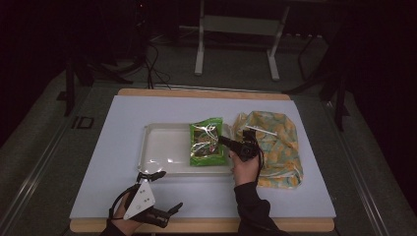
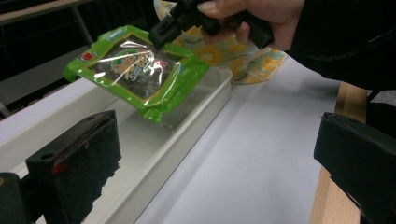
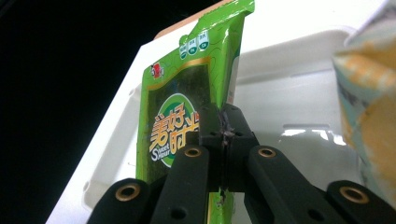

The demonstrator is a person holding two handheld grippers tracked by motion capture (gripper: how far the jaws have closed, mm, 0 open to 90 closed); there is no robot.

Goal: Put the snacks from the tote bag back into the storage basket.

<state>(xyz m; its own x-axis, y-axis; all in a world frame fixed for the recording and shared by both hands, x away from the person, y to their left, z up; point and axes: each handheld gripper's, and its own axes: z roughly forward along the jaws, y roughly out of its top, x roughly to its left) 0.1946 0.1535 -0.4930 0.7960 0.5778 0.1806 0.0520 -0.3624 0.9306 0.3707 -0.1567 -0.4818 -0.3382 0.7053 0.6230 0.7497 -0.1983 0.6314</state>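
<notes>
Green foil, glossy and crinkled: the snack packet (image 1: 207,142) hangs from my right gripper (image 1: 227,141) over the right end of the white tray (image 1: 160,150), its long axis running away from me along the tray's short side. In the left gripper view the packet (image 2: 137,72) is tilted, its low corner close to the tray (image 2: 196,119) floor, though from that angle I cannot tell whether it is touching yet or just above. My right jaws are pinched fully together on the packet's edge; in the right gripper view the pads meet on the foil (image 3: 187,107) with no gap between them. So the packet lies straight ahead of that gripper and slightly to its left, with the tray directly below, and as I judge it the coming move is a short lowering and a release.

Just right of the tray lies the yellow patterned bag (image 1: 273,147), close beside my right hand. My left gripper (image 1: 164,194) rests near the table's front edge, well apart from the packet, its jaws spread wide and holding nothing. My right hand is plainly the nearer one.
</notes>
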